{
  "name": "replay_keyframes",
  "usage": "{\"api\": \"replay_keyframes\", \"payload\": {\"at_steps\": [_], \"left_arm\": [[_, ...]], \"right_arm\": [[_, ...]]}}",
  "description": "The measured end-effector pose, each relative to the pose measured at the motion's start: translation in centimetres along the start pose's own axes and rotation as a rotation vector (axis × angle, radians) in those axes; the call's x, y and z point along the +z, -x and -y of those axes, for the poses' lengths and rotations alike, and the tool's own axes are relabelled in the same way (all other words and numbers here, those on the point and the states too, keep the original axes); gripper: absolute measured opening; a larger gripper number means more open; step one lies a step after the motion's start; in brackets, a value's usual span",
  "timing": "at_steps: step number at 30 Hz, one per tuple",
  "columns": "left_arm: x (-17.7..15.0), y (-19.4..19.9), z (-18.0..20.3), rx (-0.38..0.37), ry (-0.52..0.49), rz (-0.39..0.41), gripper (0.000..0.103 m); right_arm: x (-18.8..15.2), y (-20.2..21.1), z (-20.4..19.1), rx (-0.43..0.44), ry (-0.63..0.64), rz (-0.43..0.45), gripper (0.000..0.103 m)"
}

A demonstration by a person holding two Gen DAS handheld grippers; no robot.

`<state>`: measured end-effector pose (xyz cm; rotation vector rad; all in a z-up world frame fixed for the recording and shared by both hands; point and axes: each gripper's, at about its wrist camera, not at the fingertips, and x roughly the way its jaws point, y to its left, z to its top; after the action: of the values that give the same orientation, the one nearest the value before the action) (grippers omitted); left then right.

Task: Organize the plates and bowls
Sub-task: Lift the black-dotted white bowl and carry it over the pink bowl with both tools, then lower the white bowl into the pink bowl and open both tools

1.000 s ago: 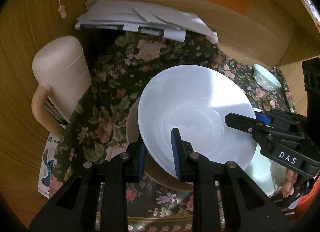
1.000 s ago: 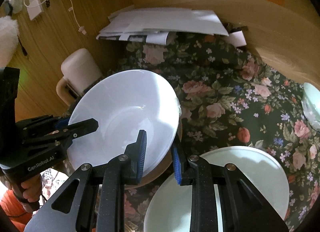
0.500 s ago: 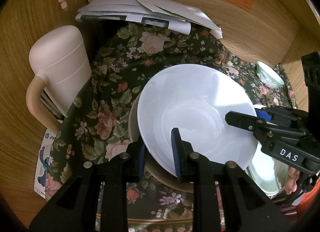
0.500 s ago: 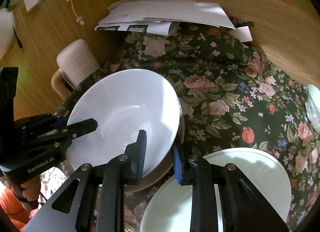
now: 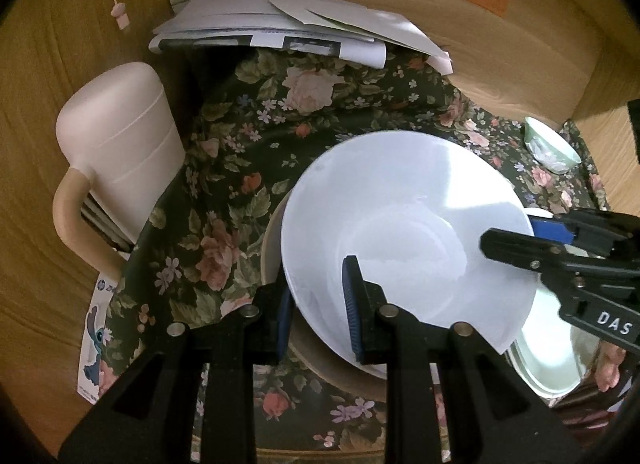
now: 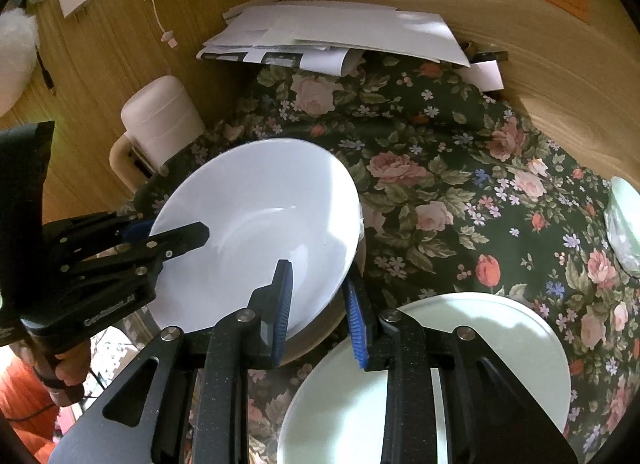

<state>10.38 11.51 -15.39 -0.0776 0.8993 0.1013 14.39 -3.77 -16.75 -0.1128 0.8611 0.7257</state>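
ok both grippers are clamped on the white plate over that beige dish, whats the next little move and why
Probably lower the white plate level onto the beige dish beneath it. The left gripper and the right gripper each pinch the rim on opposite sides, and the plate sits tilted with its near edge just over the dish. The pale green plate lies beside it on the floral cloth.

Bare floral cloth (image 6: pixel 460 199) right of white bowl (image 6: pixel 256 232) is open. Obstacles: paper stack (image 6: pixel 340 35) behind, pink mug (image 5: pixel 116 151) left, pale green plate (image 6: pixel 460 364) near right.
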Motion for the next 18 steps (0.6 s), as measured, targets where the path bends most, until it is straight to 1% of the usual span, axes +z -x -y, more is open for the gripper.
{"api": "replay_keyframes", "payload": {"at_steps": [1, 6, 10, 11, 12, 13, 14, 15, 17, 18], "left_arm": [[0.0, -0.2, 0.0, 0.006, 0.000, -0.003, 0.023], [0.3, -0.2, 0.3, 0.014, -0.014, 0.007, 0.023], [0.6, 0.3, 0.5, 0.026, -0.002, 0.003, 0.025], [0.9, 0.5, 0.6, 0.029, -0.001, 0.004, 0.031], [1.0, 0.8, 0.9, 0.033, -0.002, 0.004, 0.041], [1.2, 1.0, 1.0, 0.034, 0.000, 0.007, 0.046], [1.4, 1.3, 1.2, 0.035, 0.003, 0.016, 0.055], [1.7, 1.7, 1.4, 0.037, -0.001, 0.035, 0.059], [2.1, 2.3, 2.1, 0.032, -0.024, 0.053, 0.062], [2.4, 2.5, 2.5, 0.029, -0.034, 0.058, 0.066]], "right_arm": [[-0.1, 0.1, 0.1, -0.018, 0.005, 0.000, 0.025], [-0.4, 0.1, 0.4, -0.011, -0.004, 0.000, 0.025], [-0.6, 1.0, 1.2, -0.011, -0.024, 0.029, 0.026], [-0.5, 1.3, 1.5, -0.007, -0.034, 0.038, 0.029], [-0.5, 1.6, 1.8, -0.005, -0.042, 0.044, 0.030], [-0.5, 2.0, 2.1, -0.004, -0.050, 0.056, 0.032], [-0.4, 2.3, 2.5, -0.006, -0.055, 0.065, 0.037], [-0.4, 2.8, 2.8, -0.011, -0.063, 0.078, 0.040], [-0.4, 3.6, 3.5, -0.022, -0.077, 0.106, 0.050], [-0.4, 4.2, 4.0, -0.032, -0.086, 0.123, 0.052]]}}
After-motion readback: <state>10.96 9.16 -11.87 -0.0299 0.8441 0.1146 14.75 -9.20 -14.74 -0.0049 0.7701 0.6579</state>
